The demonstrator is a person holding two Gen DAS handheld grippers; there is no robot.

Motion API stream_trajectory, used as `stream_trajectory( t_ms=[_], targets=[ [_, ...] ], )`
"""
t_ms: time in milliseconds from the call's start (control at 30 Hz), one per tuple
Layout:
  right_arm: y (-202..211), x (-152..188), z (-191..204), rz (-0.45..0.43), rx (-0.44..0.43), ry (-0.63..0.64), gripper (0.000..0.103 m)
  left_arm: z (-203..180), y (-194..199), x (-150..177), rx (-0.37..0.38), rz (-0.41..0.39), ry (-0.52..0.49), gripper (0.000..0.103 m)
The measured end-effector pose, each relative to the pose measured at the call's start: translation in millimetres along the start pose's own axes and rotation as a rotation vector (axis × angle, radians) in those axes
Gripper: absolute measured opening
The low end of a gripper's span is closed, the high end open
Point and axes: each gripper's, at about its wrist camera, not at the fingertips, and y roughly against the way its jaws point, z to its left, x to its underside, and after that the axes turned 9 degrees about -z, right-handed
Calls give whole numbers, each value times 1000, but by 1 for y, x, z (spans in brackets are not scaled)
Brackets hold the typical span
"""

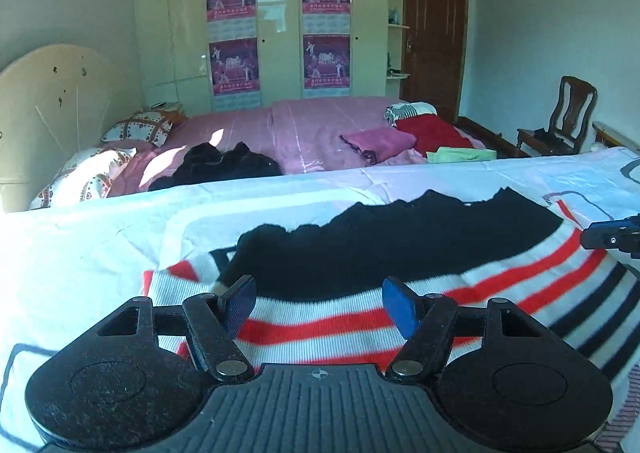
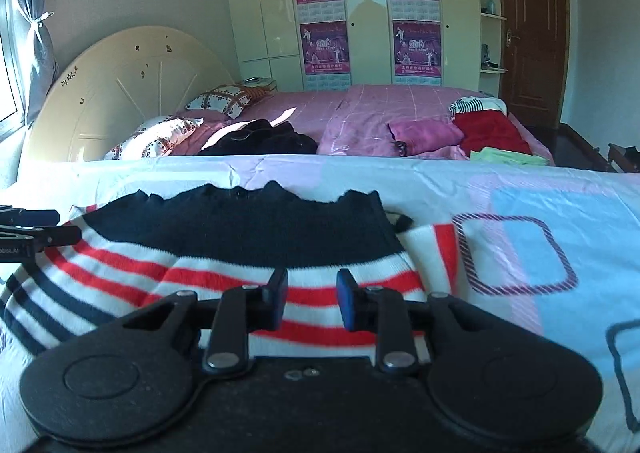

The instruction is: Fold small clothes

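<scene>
A small knitted garment point(image 1: 400, 237) lies flat on a white sheet point(image 1: 80, 245) printed with pale squares. Its far part is dark navy; the near part has white, red and navy stripes. My left gripper point(image 1: 320, 305) hovers over the striped near-left part, its blue pads wide apart with nothing between them. In the right wrist view, my right gripper point(image 2: 312, 301) sits over the garment's point(image 2: 240, 229) striped near-right part. Its pads stand a narrow gap apart and pinch no cloth. Each gripper shows at the edge of the other's view: right gripper point(image 1: 616, 239), left gripper point(image 2: 32, 231).
Beyond the sheet's far edge stands a pink bed point(image 1: 304, 125) with a black garment point(image 1: 224, 167), a folded pink cloth point(image 1: 380, 143), a red cloth point(image 1: 432, 133), a green one point(image 1: 460, 154) and pillows point(image 1: 84, 173). A wardrobe point(image 1: 276, 13), a door point(image 1: 434, 29) and a wooden chair point(image 1: 560, 121) line the back.
</scene>
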Motion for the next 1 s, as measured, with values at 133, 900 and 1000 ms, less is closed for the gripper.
stream_trajectory(
  t_ms=[133, 900, 1000],
  targets=[
    [-46, -3, -1, 59, 16, 26, 25, 1, -51, 4, -10, 116, -19, 69],
    [33, 20, 48, -18, -103, -122, 16, 89, 90, 161, 67, 34, 1116, 69],
    [39, 16, 57, -18, -95, -121, 16, 75, 80, 158, 55, -6, 1091, 69]
  ],
)
